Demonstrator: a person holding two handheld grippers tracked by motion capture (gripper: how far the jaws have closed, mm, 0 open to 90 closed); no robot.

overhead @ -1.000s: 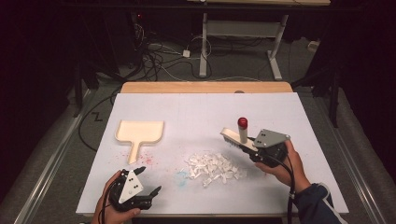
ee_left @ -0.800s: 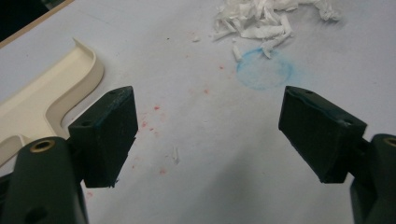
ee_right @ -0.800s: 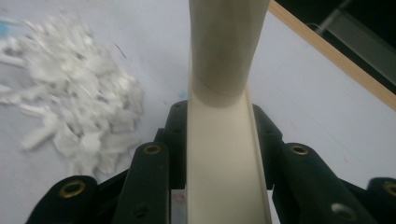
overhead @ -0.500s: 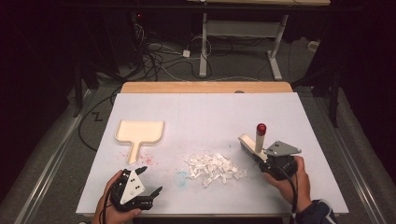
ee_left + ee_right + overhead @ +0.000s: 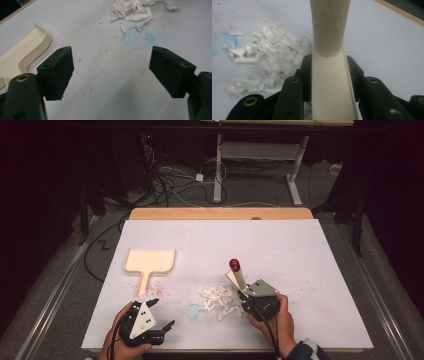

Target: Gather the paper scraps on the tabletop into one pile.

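A white-topped counter [image 5: 300, 250] is seen from above, wooden edge at the far side. A cream brush [image 5: 236, 274] with a red tip is grasped by the right gripper [image 5: 244, 292] just right of centre near the front; the jaws are clenched on its flat cream body, as shown in the right gripper view, where the channel-shaped body [image 5: 332, 90] rises between the two black jaws and meets a rounder handle section above. The long axis of the brush is tilted, its red end raised and pointing up and toward the far left, the lower end held at the gripper. A heap of white paper shreds [image 5: 219, 299] lies on the counter just left of the right gripper, touching or nearly touching the brush's lower end; which cannot be told. A faint blue round stain [image 5: 138, 38] is noted beside the shreds, with red specks scattered toward the left. A cream dustpan [image 5: 149, 262] lies flat at left of centre, its handle pointing toward the near edge. The left gripper [image 5: 161, 315] is held low at the front left, jaws released and wide apart over bare counter, nothing between them.
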